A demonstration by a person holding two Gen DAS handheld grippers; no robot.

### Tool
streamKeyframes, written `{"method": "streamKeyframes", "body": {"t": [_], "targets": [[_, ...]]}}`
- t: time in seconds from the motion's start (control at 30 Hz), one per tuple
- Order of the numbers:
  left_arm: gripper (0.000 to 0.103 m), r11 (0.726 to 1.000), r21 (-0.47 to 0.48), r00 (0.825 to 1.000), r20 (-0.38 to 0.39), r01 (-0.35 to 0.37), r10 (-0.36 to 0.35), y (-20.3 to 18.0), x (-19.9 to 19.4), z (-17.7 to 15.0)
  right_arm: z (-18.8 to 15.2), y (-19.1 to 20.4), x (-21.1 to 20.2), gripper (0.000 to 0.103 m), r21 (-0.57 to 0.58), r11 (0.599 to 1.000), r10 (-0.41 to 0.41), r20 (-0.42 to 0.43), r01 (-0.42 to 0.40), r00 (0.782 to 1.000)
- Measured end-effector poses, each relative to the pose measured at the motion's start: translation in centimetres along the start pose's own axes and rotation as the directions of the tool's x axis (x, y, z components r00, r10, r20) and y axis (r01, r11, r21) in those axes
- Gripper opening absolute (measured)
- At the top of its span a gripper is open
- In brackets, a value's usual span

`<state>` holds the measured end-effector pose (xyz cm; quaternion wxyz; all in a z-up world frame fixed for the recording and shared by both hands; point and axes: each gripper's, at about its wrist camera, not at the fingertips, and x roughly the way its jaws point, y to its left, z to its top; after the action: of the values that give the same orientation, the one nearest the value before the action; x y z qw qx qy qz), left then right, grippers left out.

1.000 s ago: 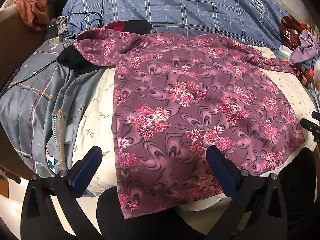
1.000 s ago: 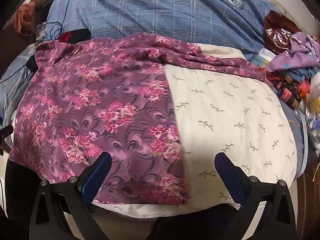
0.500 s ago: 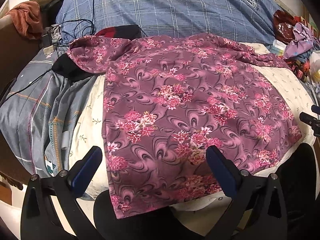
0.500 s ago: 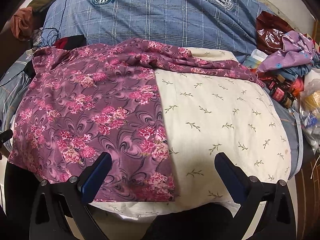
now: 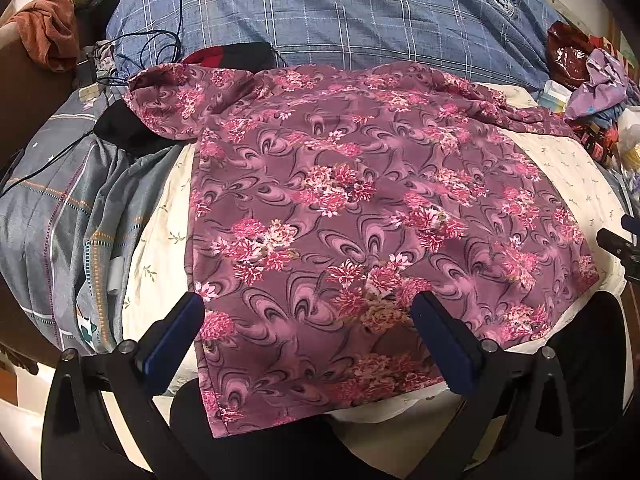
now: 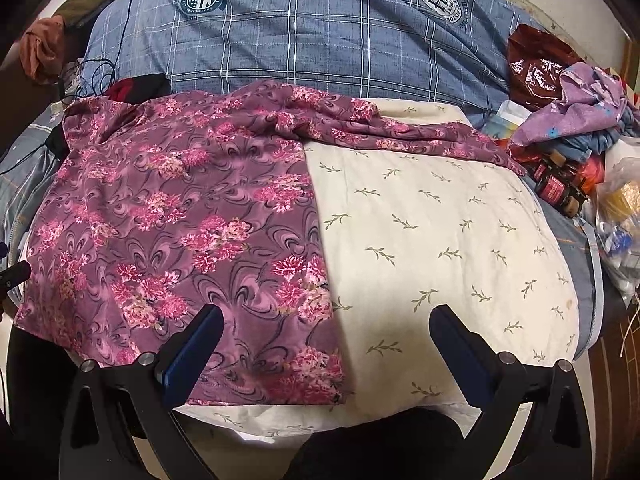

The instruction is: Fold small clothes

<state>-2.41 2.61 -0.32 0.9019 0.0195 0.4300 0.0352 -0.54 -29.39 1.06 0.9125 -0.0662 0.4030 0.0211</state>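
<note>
Covering the far half of the bed, a blue checked quilt [image 6: 320, 40] with round crests; no part in the fold.
Cream pillow [image 6: 440, 240] with a sprig print; serves as the work surface; bare on its right side.
Purple flowered top [image 5: 360, 208]; spread flat on the pillow's left part, one sleeve [image 6: 420, 136] trailing right along the far edge, the other sleeve [image 5: 168, 100] lying off onto a grey sheet [image 5: 60, 220]; near hem hanging over the pillow's front edge; no fold made yet, by the look of it.
Heap of clutter at right: purple cloth [image 6: 580, 100], small bottles [image 6: 556, 188].
Left tongs [image 5: 308, 340]; wide open, holding nothing, poised over the near hem.
Right tongs [image 6: 326, 348]; wide open, empty, astride the top's right side edge.
Risks, as judged: thin slippery cloth may slide from a shallow pinch; the overhanging hem may drag the top forward; a deep bite may catch the pillow cover too.
</note>
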Motion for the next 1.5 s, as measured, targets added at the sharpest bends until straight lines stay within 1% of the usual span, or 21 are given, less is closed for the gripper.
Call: {"method": "streamKeyframes", "body": {"t": [0.8, 1.1, 1.3, 1.43, 1.5], "targets": [[0.103, 1.000, -0.015, 1.000, -0.020, 0.012, -0.013, 0.4, 0.8, 0.0, 0.0, 0.4, 0.2, 0.103, -0.008, 1.000, -0.004, -0.003, 0.004, 1.000], [0.103, 0.999, -0.043, 0.999, -0.030, 0.032, -0.034, 0.6, 1.8, 1.0, 0.2, 0.4, 0.8, 0.103, -0.002, 1.000, 0.001, -0.007, -0.001, 1.000], [0.103, 0.999, -0.037, 0.999, -0.035, 0.031, -0.033, 0.3, 2.3, 1.6, 0.7, 0.6, 1.6, 0.103, -0.002, 1.000, 0.005, -0.017, -0.005, 1.000], [0.103, 0.999, -0.039, 0.999, -0.044, 0.026, -0.028, 0.5, 2.8, 2.0, 1.2, 0.3, 2.2, 0.103, 0.022, 0.999, 0.048, -0.022, -0.048, 0.999], [0.103, 0.998, -0.057, 0.998, -0.051, 0.039, -0.042, 1.3, 2.9, 2.5, 1.8, 0.0, 2.6, 0.102, 0.037, 0.997, 0.072, -0.015, -0.071, 0.997]]}}
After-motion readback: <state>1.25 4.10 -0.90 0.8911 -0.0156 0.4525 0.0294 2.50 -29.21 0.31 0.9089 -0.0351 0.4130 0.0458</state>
